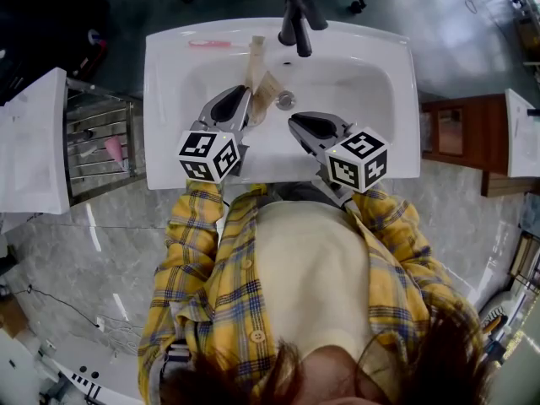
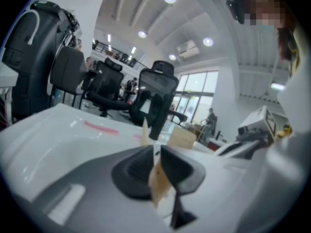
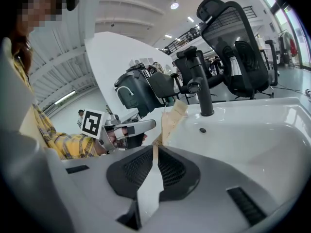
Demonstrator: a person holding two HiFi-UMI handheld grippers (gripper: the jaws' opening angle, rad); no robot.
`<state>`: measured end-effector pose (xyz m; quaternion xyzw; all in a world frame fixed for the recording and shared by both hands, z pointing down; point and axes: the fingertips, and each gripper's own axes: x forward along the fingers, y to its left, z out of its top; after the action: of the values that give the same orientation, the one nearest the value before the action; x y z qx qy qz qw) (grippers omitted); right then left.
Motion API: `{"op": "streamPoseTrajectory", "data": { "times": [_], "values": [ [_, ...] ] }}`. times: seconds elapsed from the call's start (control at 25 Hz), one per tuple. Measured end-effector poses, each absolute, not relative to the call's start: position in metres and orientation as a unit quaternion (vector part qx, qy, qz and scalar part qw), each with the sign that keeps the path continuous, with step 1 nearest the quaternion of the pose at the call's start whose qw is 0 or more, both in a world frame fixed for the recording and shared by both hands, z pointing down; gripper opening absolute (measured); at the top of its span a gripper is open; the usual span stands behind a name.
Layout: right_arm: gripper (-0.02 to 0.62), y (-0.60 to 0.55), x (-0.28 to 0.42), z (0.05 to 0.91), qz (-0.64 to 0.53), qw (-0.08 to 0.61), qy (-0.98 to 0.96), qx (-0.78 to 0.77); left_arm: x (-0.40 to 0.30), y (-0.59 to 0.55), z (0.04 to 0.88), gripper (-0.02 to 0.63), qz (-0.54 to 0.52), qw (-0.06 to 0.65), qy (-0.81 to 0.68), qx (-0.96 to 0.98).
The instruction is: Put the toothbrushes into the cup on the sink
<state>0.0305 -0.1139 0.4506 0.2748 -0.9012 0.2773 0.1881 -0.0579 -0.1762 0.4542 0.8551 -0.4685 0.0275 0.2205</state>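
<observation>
A beige paper package [image 1: 260,83] hangs over the basin of the white sink [image 1: 169,99], held from both sides. My left gripper [image 1: 245,99] is shut on its lower part; in the left gripper view the paper [image 2: 160,178] is pinched between the jaws of that gripper [image 2: 155,152] and the package [image 2: 182,139] rises beyond them. My right gripper [image 1: 294,125] is shut on a white strip [image 3: 149,188] that runs up from that gripper [image 3: 154,149] to the same package [image 3: 172,118]. A pink toothbrush [image 1: 209,44] lies on the sink's back rim at the left.
The black faucet [image 1: 297,24] stands at the back middle, with the drain [image 1: 286,100] below it. A wire rack [image 1: 97,142] with a pink item stands left of the sink, and a wooden cabinet [image 1: 451,133] stands to the right. Office chairs stand behind.
</observation>
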Motion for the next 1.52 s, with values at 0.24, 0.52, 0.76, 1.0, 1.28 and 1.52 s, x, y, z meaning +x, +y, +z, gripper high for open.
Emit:
{"op": "streamPoseTrajectory", "data": {
  "times": [0.24, 0.52, 0.76, 1.0, 1.28, 1.52],
  "values": [
    [0.038, -0.112, 0.028, 0.451, 0.278, 0.186, -0.903, 0.271, -0.060, -0.175, 0.458, 0.038, 0.036, 0.221, -0.472, 0.853],
    [0.038, -0.111, 0.031, 0.449, 0.277, 0.185, -0.903, 0.271, -0.059, -0.175, 0.456, 0.037, 0.046, 0.219, -0.475, 0.851],
    [0.038, -0.110, 0.032, 0.450, 0.278, 0.185, -0.902, 0.272, -0.069, -0.187, 0.461, 0.037, 0.058, 0.240, -0.485, 0.839],
    [0.038, -0.112, 0.036, 0.453, 0.281, 0.185, -0.901, 0.274, -0.076, -0.208, 0.476, 0.119, 0.084, 0.298, -0.476, 0.823],
    [0.038, -0.116, 0.037, 0.455, 0.284, 0.188, -0.900, 0.272, -0.077, -0.238, 0.492, 0.168, 0.083, 0.384, -0.446, 0.804],
    [0.038, -0.120, 0.042, 0.459, 0.288, 0.189, -0.897, 0.276, -0.074, -0.249, 0.510, 0.201, 0.087, 0.454, -0.410, 0.786]
  ]
}}
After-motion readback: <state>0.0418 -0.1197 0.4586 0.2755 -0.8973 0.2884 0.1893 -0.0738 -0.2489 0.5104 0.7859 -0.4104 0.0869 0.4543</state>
